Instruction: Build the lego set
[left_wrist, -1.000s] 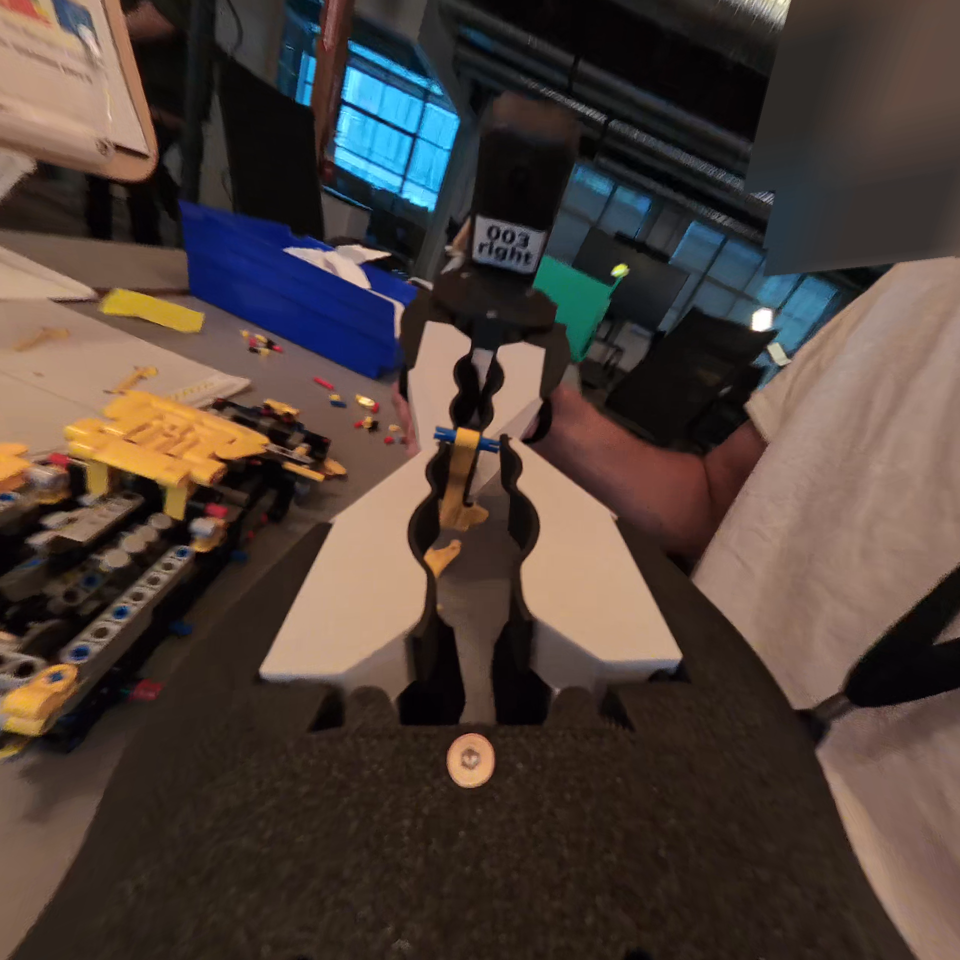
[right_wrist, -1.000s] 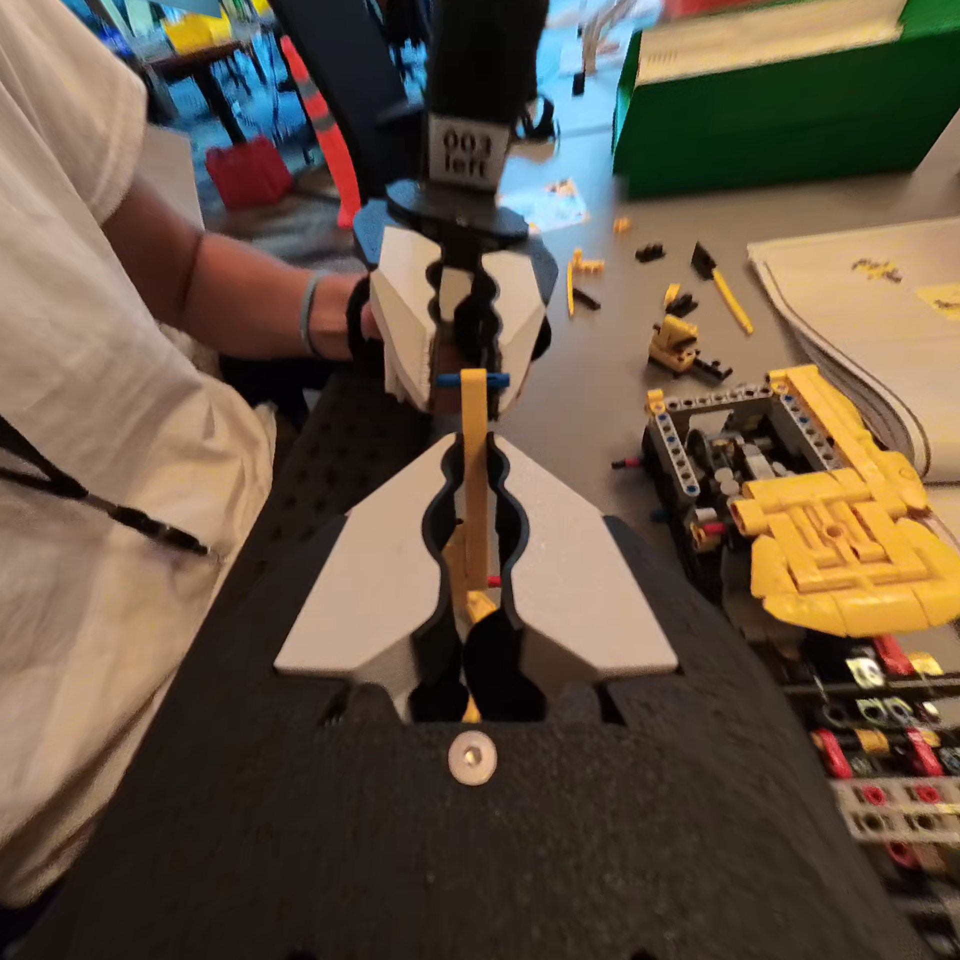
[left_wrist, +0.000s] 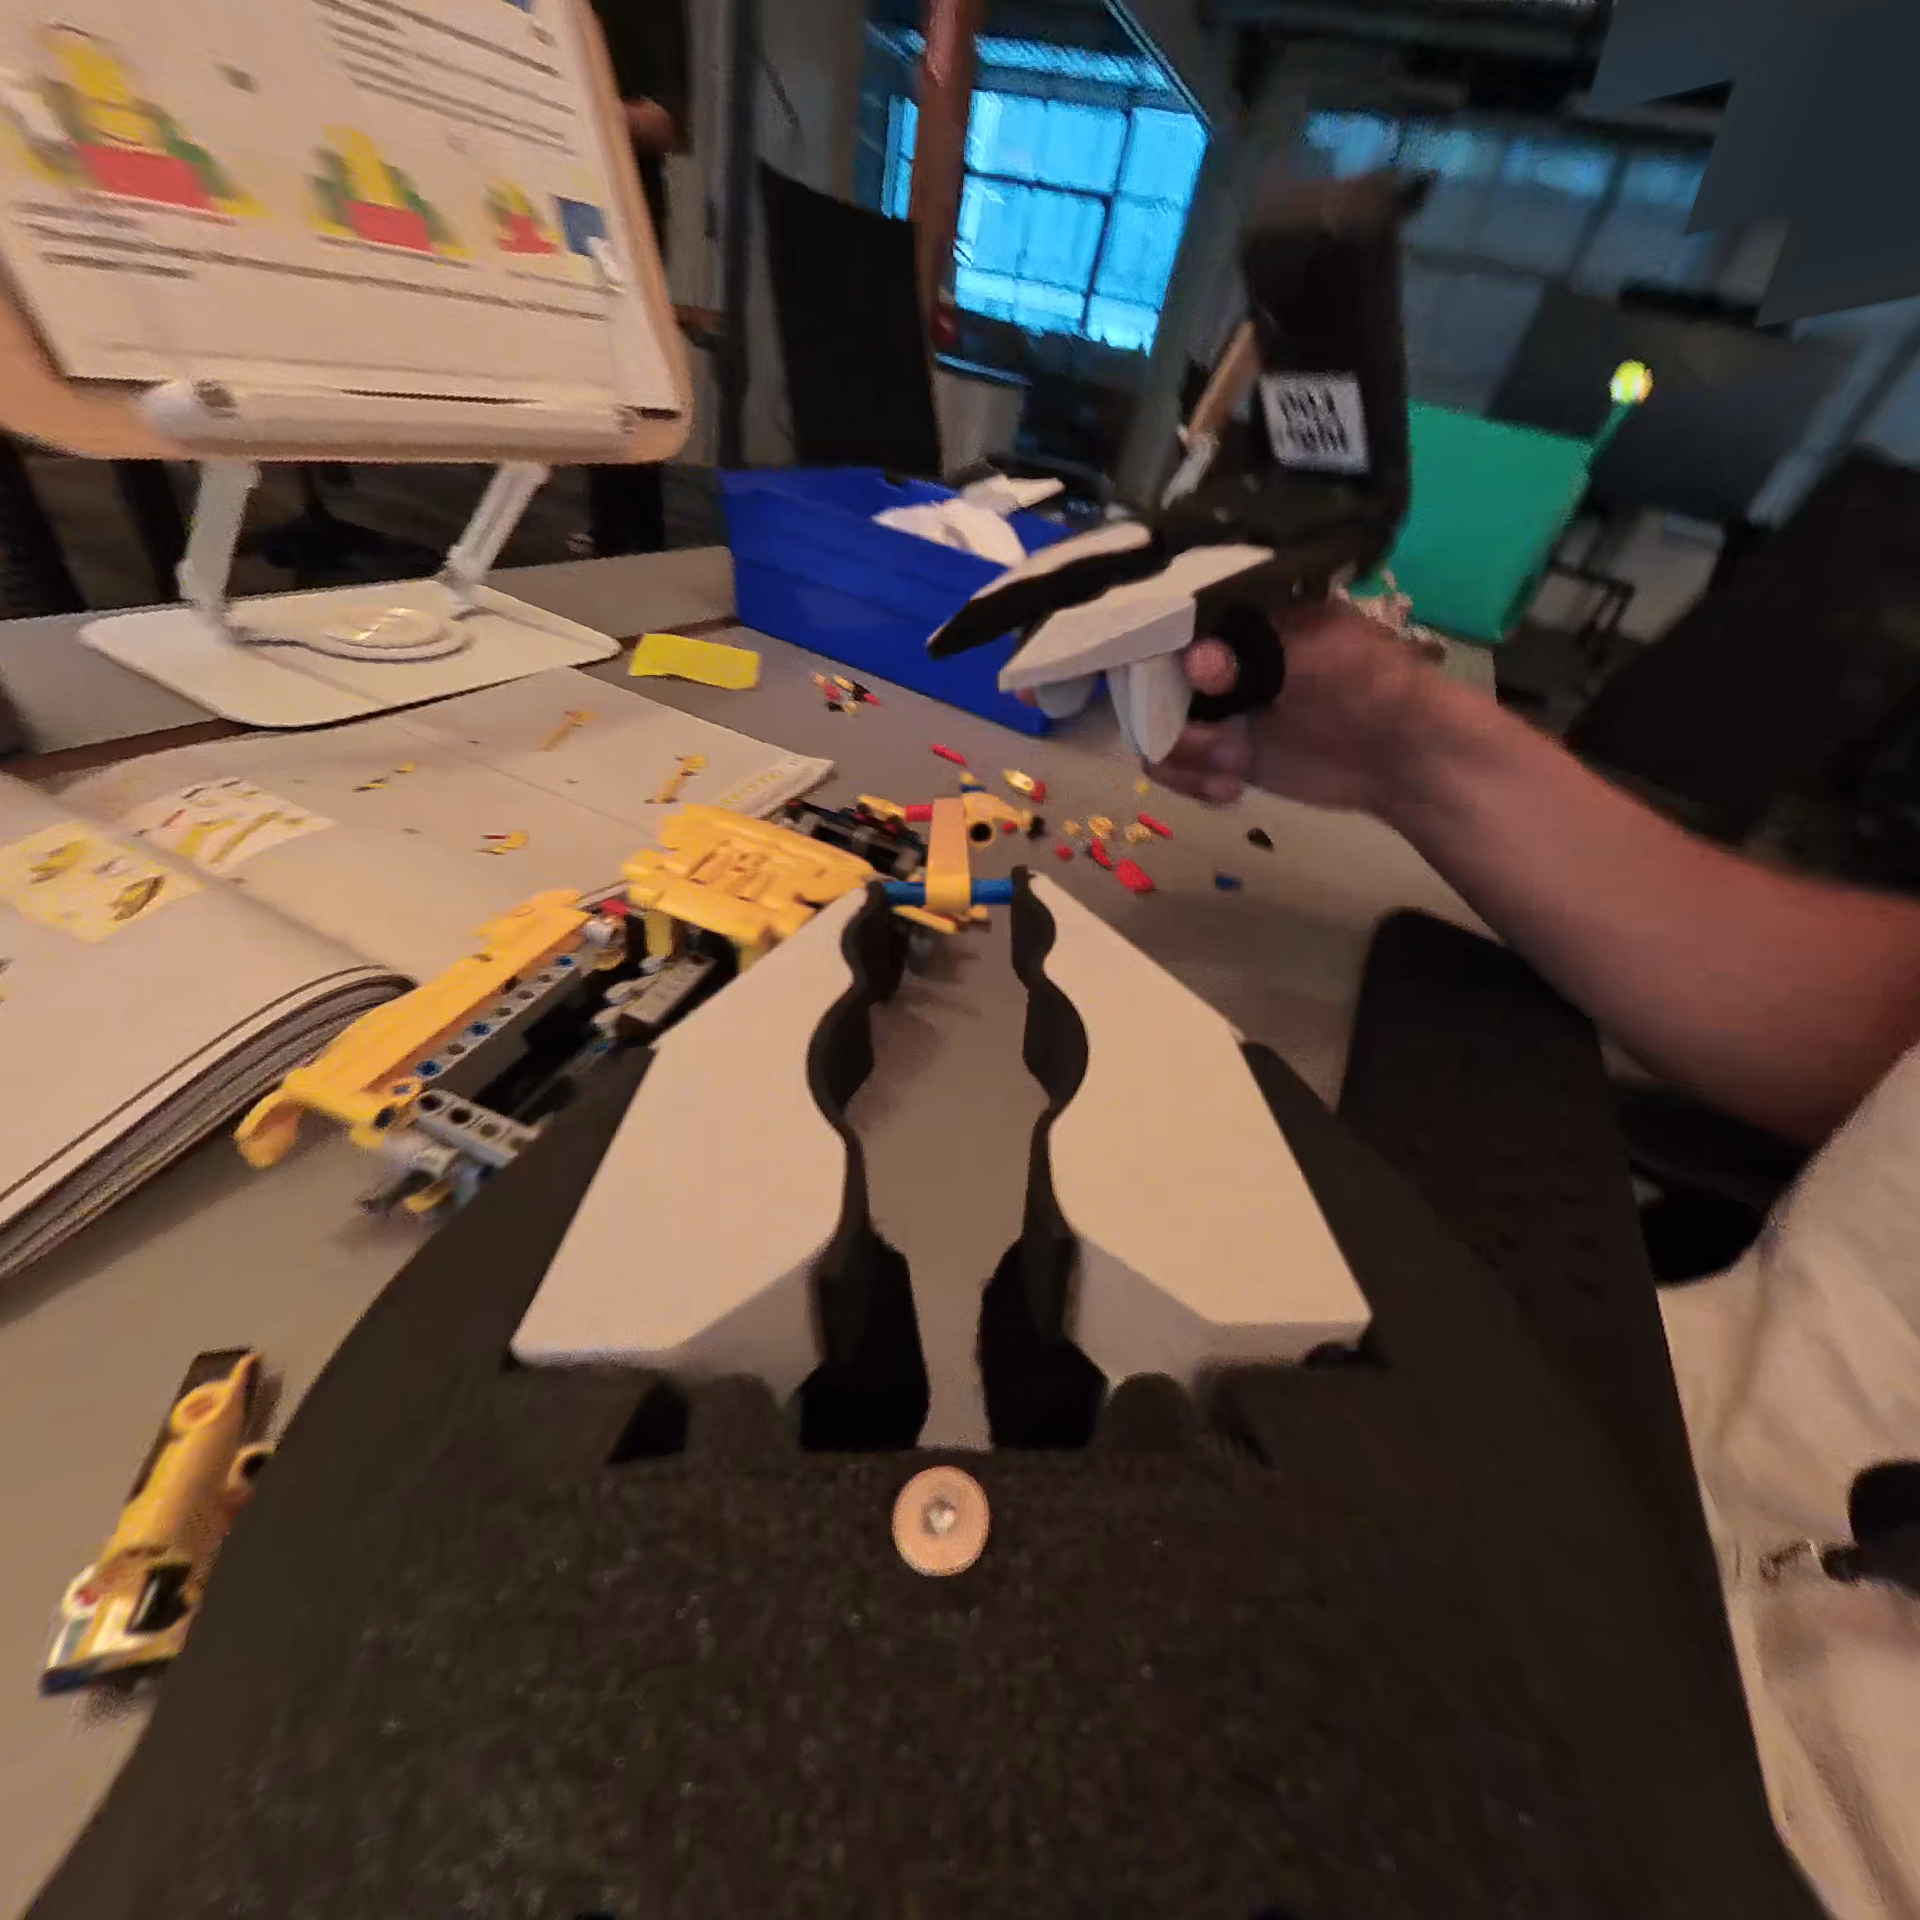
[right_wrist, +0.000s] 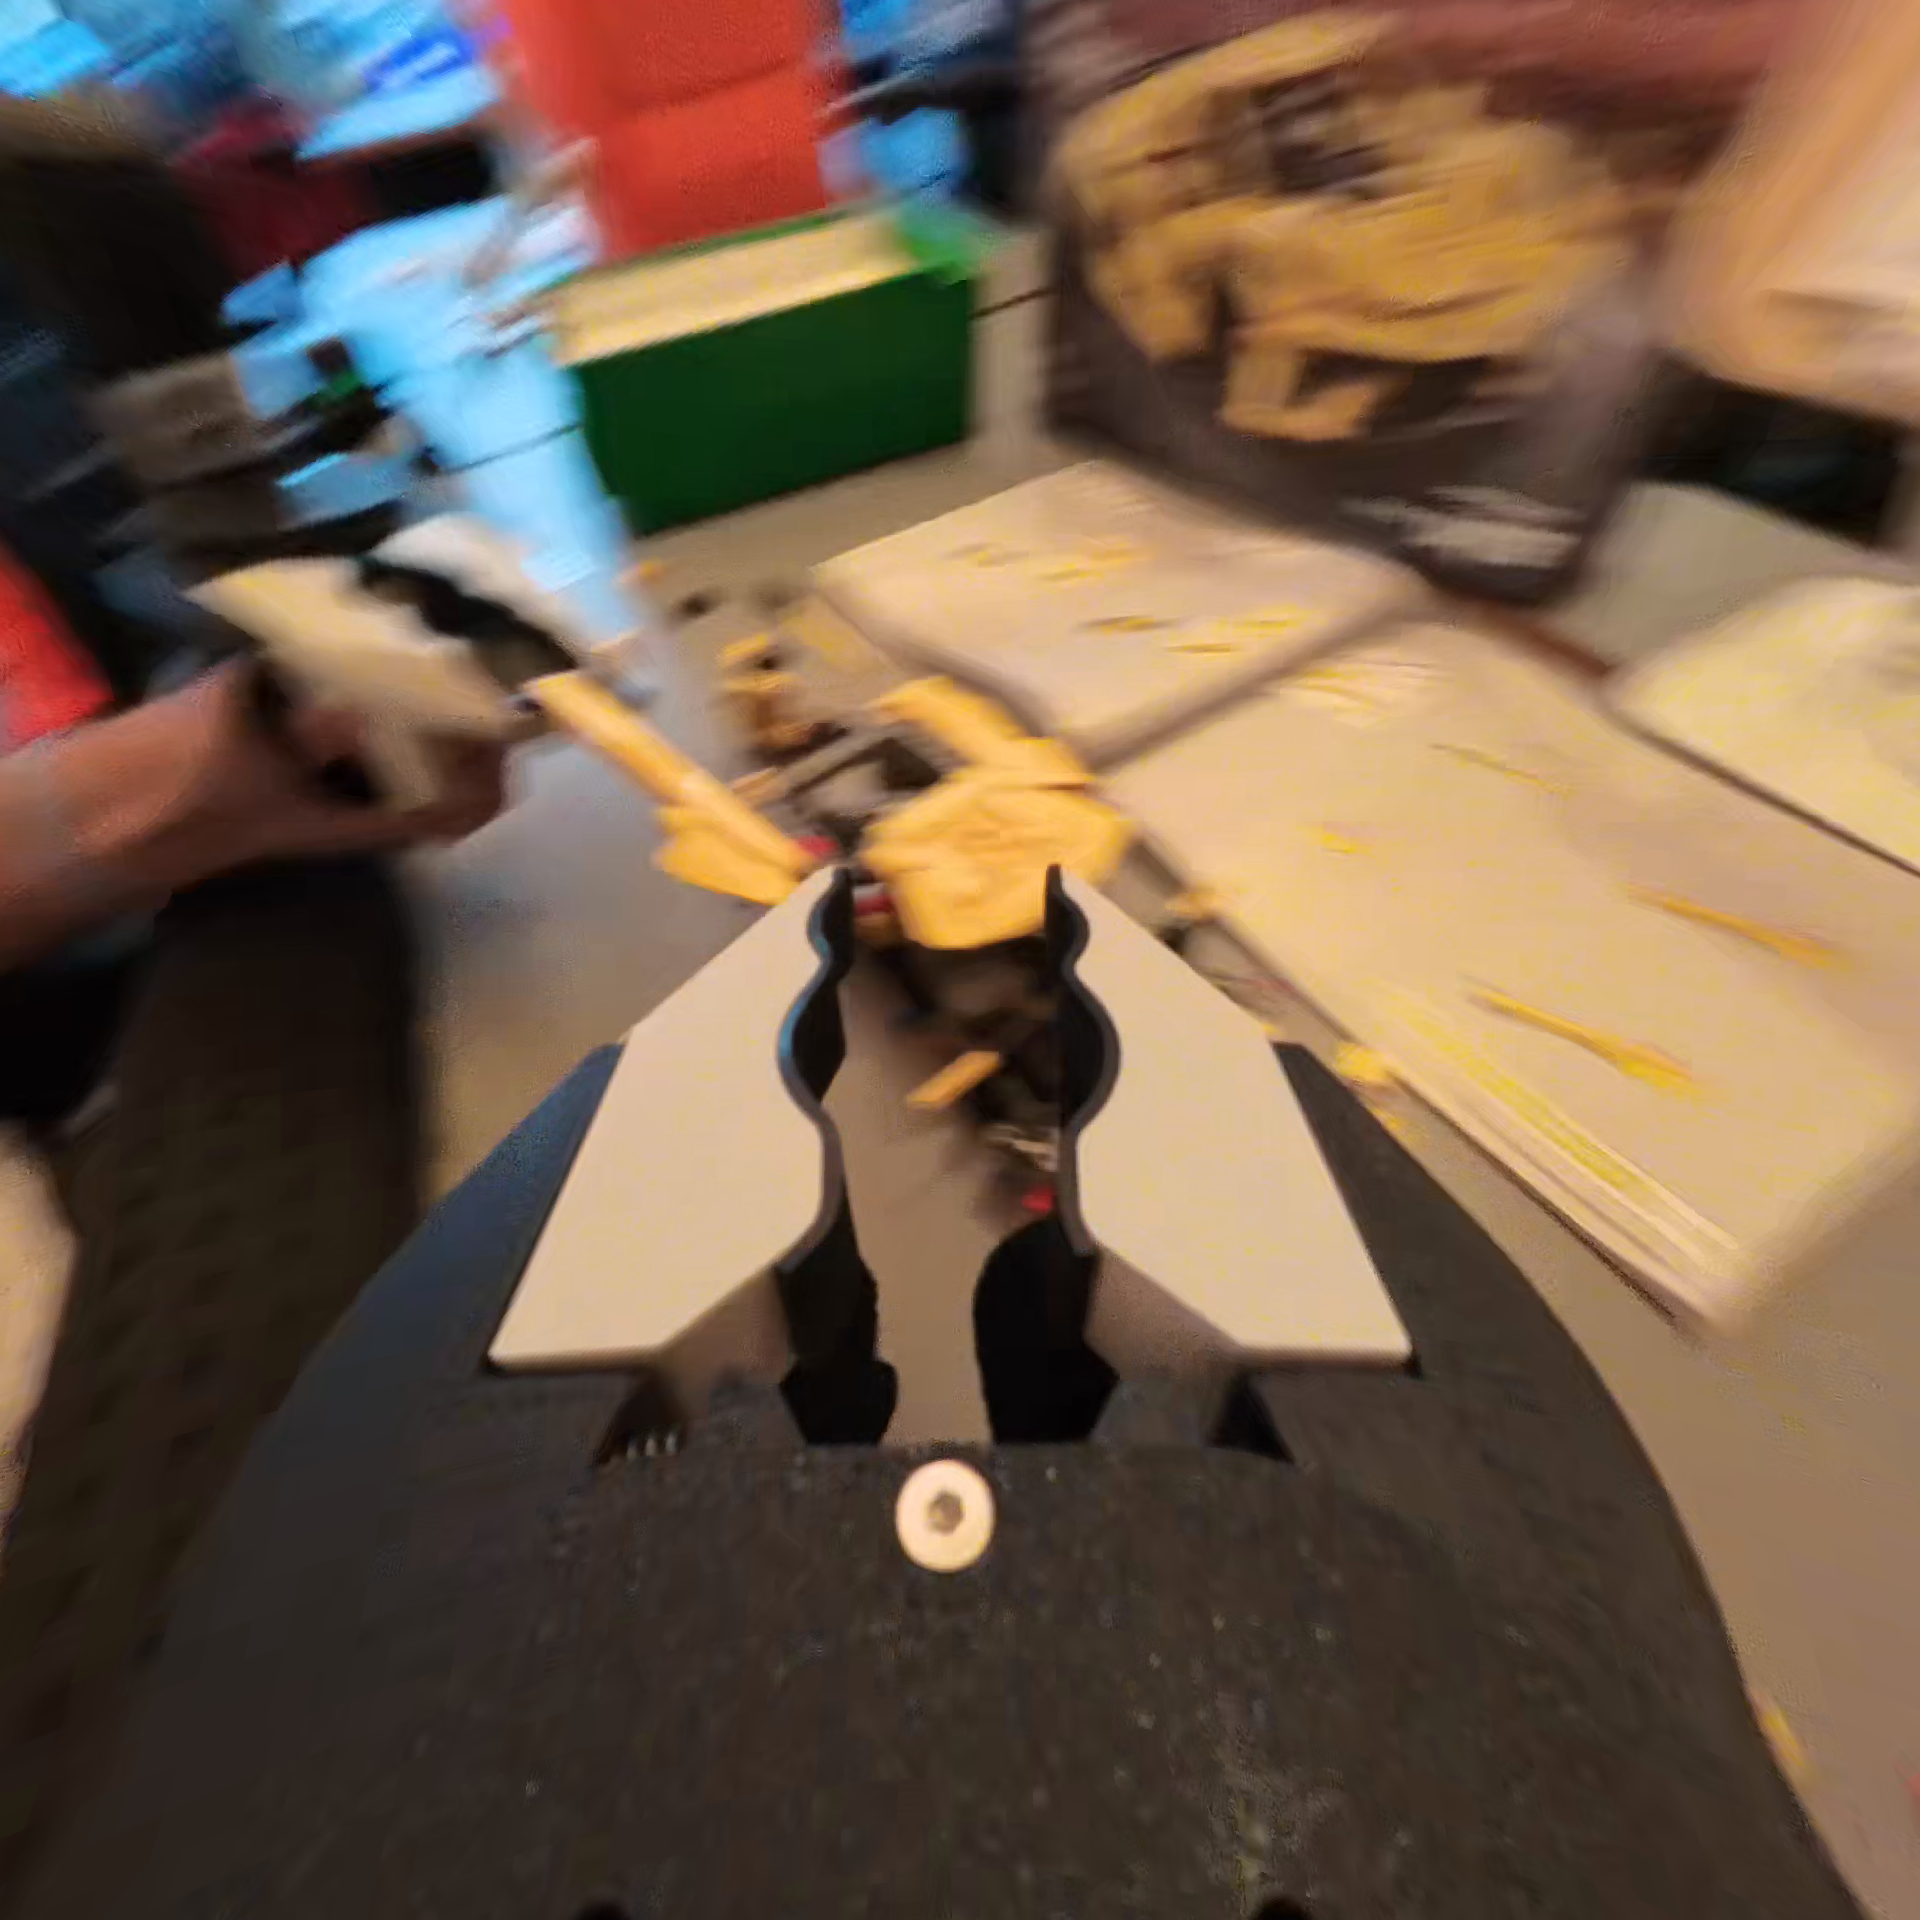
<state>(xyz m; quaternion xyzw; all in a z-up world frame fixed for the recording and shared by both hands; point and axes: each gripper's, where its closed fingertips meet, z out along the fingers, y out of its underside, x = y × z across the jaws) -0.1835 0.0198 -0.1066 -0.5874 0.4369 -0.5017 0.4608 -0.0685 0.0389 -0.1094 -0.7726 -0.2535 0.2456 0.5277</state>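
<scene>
Left gripper (left_wrist: 948, 894): I find its jaws closed partway onto a yellow beam (left_wrist: 948, 847), the beam's blue cross-pin spanning from one fingertip to the other. The beam is held off the counter (left_wrist: 1226, 935), just in front of the model (left_wrist: 727, 883). The right wrist view confirms this from the side, though badly blurred: the beam (right_wrist: 665, 769) sticks out from the left gripper's tips toward the model (right_wrist: 987, 831). Right gripper (right_wrist: 945, 883): its jaws stand apart, and I see nothing between them, only the model beyond. In the left wrist view it hangs above the counter, well to the right of the beam and near the blue bin (left_wrist: 831, 592), in the person's hand (left_wrist: 1299, 717). The model, yellow over black and grey, lies on the counter beside an open manual (left_wrist: 260, 935). Loose small pieces (left_wrist: 1101, 831) are scattered between the model and the bin. A separate yellow part (left_wrist: 177, 1507) lies at the near left edge. A stand (left_wrist: 312, 208) bearing a printed sheet rises behind the manual. A green box (right_wrist: 779, 416) sits at the far side in the right wrist view.
</scene>
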